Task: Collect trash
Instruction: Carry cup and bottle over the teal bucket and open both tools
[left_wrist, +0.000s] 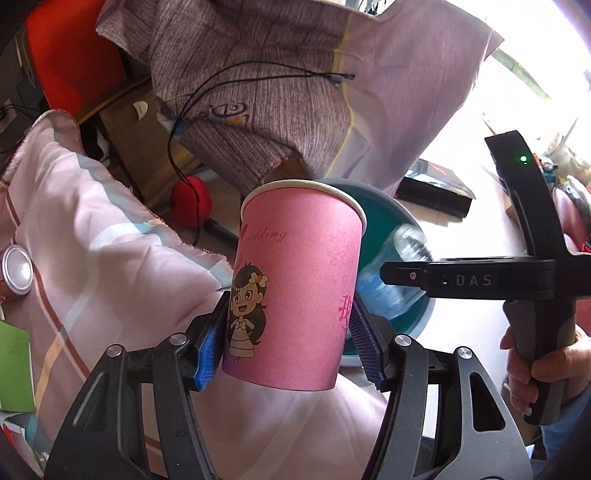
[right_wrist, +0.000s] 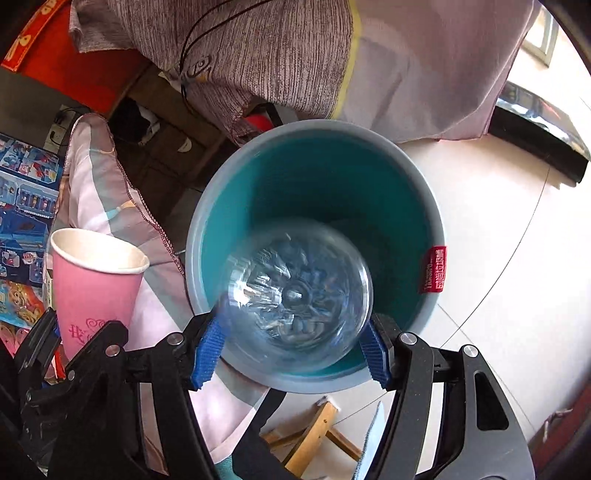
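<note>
Pink paper cup (left_wrist: 295, 295) clamped in left gripper (left_wrist: 290, 341), blurred clear plastic bottle (right_wrist: 295, 291) between right gripper's (right_wrist: 291, 354) pads.

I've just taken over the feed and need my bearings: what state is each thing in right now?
Paper cup: upright, empty, clamped in the left hand-held gripper.
Plastic bottle: blurred, between the pads of the right hand-held gripper, above the bin's mouth.
Bin: open, upright on the floor; no trash visible inside.
Drink can: lying on the bedding, not yet collected.
</note>
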